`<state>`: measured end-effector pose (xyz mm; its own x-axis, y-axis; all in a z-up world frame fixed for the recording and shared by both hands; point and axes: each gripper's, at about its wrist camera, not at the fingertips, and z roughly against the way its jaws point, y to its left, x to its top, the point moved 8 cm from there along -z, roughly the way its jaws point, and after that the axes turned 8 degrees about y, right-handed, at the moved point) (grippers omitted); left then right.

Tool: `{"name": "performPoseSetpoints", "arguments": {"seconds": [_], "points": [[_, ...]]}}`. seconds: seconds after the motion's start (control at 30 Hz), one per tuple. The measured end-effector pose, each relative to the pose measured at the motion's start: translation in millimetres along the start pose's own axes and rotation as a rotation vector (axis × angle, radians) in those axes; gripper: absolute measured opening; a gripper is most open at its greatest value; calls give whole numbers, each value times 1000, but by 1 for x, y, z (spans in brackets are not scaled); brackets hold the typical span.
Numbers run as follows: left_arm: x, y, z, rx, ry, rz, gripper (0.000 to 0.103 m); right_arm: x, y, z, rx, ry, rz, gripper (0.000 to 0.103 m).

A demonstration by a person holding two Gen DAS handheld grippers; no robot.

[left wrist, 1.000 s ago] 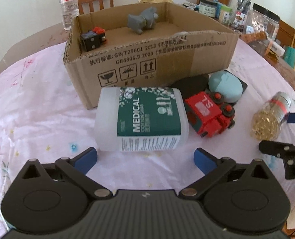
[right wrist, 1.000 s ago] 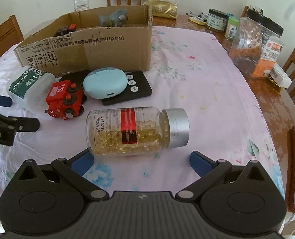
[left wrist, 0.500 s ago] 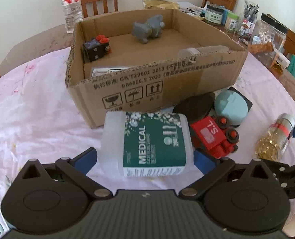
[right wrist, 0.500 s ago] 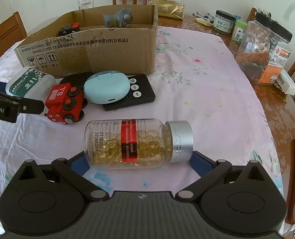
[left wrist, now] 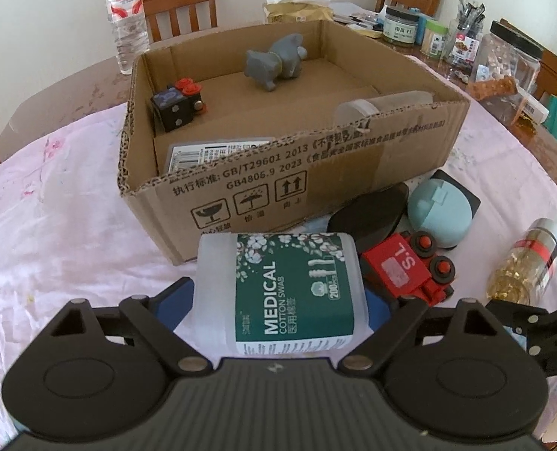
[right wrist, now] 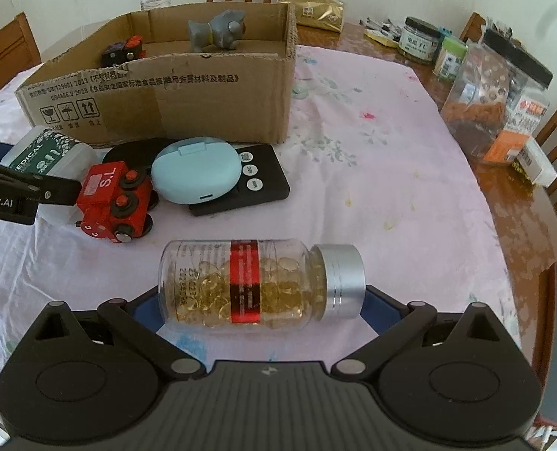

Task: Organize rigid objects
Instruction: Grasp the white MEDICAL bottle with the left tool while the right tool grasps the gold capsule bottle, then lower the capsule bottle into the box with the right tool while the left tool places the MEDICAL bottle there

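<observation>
Clear capsule bottle (right wrist: 259,285) (silver-capped), sideways.

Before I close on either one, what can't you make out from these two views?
- Left wrist: fingers of the left gripper mostly hidden behind the cotton swab box; contact unclear.
- Right wrist: right gripper finger pads hidden behind the capsule bottle.
- Left wrist: flat labelled item and clear container cut off by the cardboard box front wall.

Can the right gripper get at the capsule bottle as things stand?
Probably yes: the capsule bottle lies on its side between the open right gripper's fingers, with nothing between them; the red toy train sits clear.
</observation>
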<state>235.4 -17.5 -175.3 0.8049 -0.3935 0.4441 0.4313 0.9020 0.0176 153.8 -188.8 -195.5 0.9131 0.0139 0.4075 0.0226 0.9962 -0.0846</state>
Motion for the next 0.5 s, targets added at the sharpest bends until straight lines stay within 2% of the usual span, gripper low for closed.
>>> {"name": "performPoseSetpoints", "arguments": {"seconds": [0.2,0.3,0.5], "points": [[3,0,1,0,-1,-1,90,4,-1,3,27,39,-20,103],[3,-1,1,-11,7,-3,86,5,-1,5,19,44,-17,103],[4,-2,1,-18,19,-3,83,8,0,7,11,62,3,96]]}}
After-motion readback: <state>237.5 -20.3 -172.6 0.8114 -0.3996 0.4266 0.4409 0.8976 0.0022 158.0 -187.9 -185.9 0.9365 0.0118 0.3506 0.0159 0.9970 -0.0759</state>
